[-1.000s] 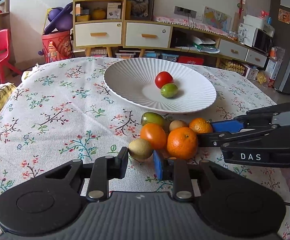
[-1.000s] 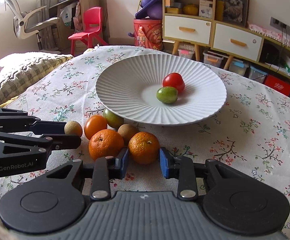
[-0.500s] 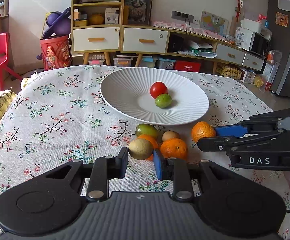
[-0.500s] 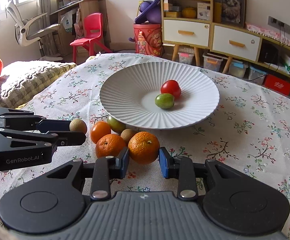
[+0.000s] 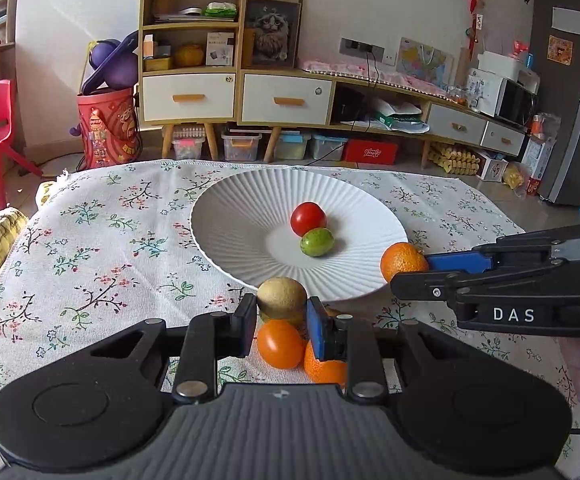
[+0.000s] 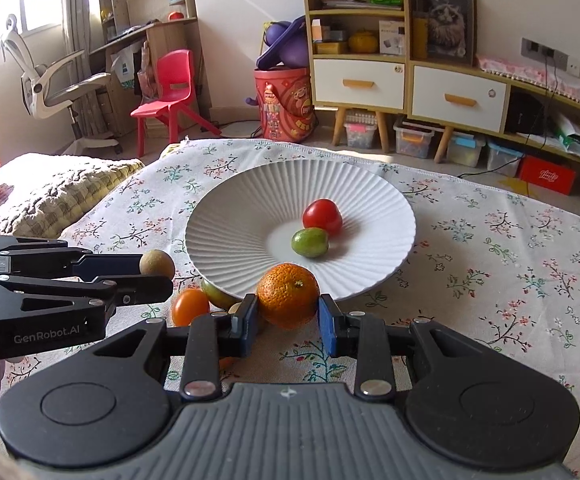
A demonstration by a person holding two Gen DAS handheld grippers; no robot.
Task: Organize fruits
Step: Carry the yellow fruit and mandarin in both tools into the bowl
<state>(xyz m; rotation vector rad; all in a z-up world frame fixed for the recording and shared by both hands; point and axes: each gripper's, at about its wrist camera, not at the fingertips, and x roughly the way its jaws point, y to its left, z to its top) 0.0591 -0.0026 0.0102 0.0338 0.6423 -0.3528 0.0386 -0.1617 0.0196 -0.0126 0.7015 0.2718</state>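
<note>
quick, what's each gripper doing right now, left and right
Left gripper: shut on the kiwi, lifted.
Right gripper: shut on the orange, lifted.

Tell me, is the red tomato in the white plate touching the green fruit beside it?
Cannot tell. In both wrist views the red tomato overlaps the green fruit with no gap showing, yet one may simply sit behind the other.
</note>
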